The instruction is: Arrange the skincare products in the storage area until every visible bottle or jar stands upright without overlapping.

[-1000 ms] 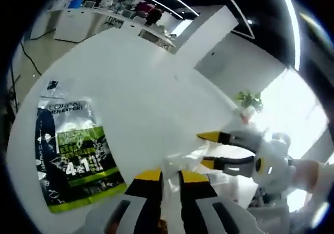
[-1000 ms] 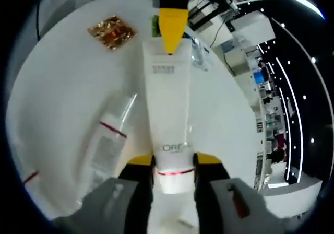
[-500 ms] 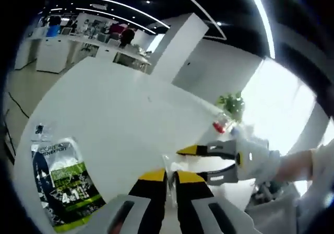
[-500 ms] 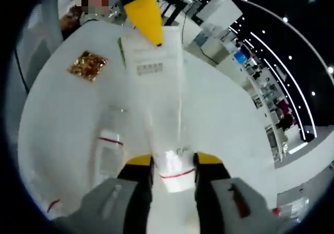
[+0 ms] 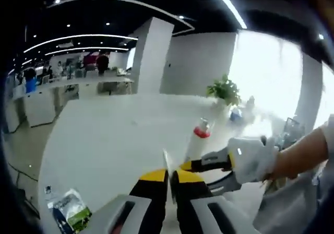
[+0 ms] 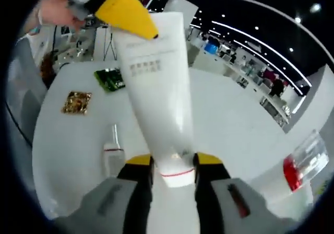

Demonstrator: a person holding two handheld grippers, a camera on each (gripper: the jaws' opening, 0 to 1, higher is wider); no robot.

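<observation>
Right gripper (image 6: 174,163): your jaws clamp the cap end of the white tube (image 6: 159,93).
Left gripper (image 5: 169,177): your jaws pinch the tube's thin crimped end, nearly closed; its yellow tip meets the tube's far end in the right gripper view.
Table (image 6: 229,114): white, beneath the tube.
Bottle, lying (image 6: 111,153): left of your right jaws.
Bottle, red band (image 6: 298,163): right.
Farther back: gold packet (image 6: 76,102), green sachet (image 6: 109,79).
</observation>
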